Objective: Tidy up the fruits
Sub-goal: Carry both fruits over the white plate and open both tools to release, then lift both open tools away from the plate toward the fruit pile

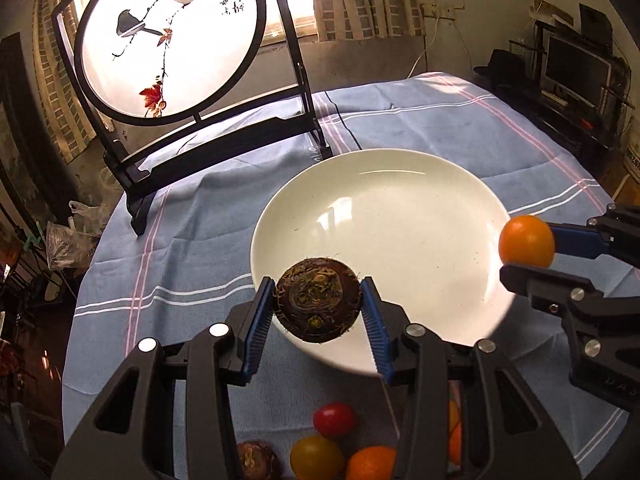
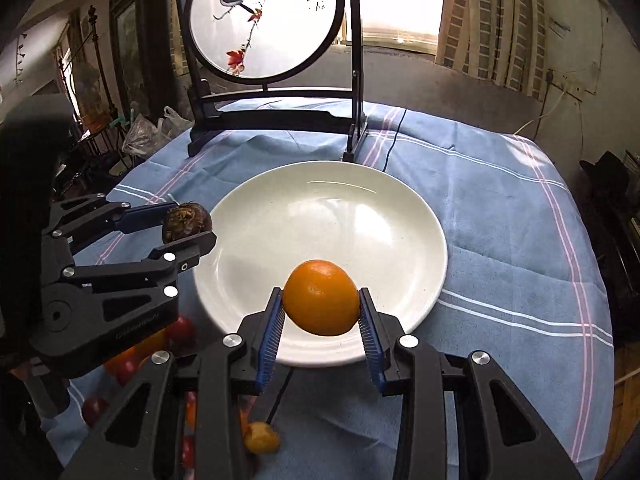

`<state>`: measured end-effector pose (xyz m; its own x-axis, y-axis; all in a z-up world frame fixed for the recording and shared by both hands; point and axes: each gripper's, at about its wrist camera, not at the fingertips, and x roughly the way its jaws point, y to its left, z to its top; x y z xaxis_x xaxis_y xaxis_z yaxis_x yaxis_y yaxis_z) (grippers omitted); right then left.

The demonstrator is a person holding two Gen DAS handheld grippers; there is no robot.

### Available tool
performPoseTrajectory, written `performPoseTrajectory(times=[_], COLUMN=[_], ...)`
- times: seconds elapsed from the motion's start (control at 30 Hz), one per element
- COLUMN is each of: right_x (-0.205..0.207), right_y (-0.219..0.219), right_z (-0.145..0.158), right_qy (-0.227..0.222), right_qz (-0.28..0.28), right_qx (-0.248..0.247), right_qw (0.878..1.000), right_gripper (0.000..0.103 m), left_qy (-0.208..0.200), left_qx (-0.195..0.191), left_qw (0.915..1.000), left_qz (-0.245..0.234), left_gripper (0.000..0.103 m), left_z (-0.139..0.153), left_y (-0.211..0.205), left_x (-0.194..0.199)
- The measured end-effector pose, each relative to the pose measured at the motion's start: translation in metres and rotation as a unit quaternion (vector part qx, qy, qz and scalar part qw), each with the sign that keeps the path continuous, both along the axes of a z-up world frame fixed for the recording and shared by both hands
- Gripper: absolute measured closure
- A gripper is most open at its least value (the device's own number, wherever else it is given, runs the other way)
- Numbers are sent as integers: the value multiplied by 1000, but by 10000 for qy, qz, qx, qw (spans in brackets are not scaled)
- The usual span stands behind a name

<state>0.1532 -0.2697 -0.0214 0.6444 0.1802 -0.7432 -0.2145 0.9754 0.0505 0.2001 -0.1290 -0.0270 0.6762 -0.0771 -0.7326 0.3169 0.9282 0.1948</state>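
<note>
My left gripper (image 1: pixel 318 308) is shut on a dark brown, rough round fruit (image 1: pixel 318 306), held over the near left rim of the white plate (image 1: pixel 400 200). My right gripper (image 2: pixel 322 308) is shut on an orange (image 2: pixel 322 298) above the plate's (image 2: pixel 340 200) near edge. In the left wrist view the orange (image 1: pixel 527 241) and the right gripper (image 1: pixel 528 258) hang at the plate's right rim. In the right wrist view the brown fruit (image 2: pixel 185 220) in the left gripper (image 2: pixel 188 226) sits at the plate's left rim. The plate holds nothing.
Several loose fruits lie on the blue striped cloth (image 1: pixel 200 240) near me: a red one (image 1: pixel 334 420), a yellow-green one (image 1: pixel 316 456), an orange one (image 1: pixel 370 464), another brown one (image 1: pixel 256 460). A black-framed round bird screen (image 1: pixel 168 40) stands behind the plate.
</note>
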Motion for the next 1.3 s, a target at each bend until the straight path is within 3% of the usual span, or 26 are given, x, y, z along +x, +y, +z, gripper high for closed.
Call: performPoseTrajectory(times=[0.47, 0.53, 0.63, 0.9, 1.03, 1.17, 1.3], right_x=[57, 56, 50, -5, -47, -50, -5], right_y=[15, 14, 10, 12, 10, -10, -30], right_z=[-44, -41, -31, -7, -1, 12, 22], right_qy=[543, 417, 286, 108, -39, -433, -1180], right_qz=[-11, -151, -152, -5, 134, -303, -1229], right_qx=[-168, -213, -151, -104, -174, -213, -925], right_qw=[9984, 9988, 9994, 9999, 9998, 9984, 9810], right_gripper=[62, 48, 47, 45, 41, 41, 29], left_qy=[471, 412, 269, 114, -65, -108, -171], left_qx=[57, 42, -40, -282, -381, -488, -667], left_qw=[9987, 9989, 9994, 9995, 9992, 9980, 9967], left_qz=[163, 224, 199, 109, 138, 378, 420], left_gripper=[57, 43, 35, 33, 25, 25, 24], left_z=[-40, -38, -31, -11, -3, 1, 6], left_y=[1, 4, 9, 28, 58, 88, 101], left_x=[46, 46, 40, -1, -35, -53, -62])
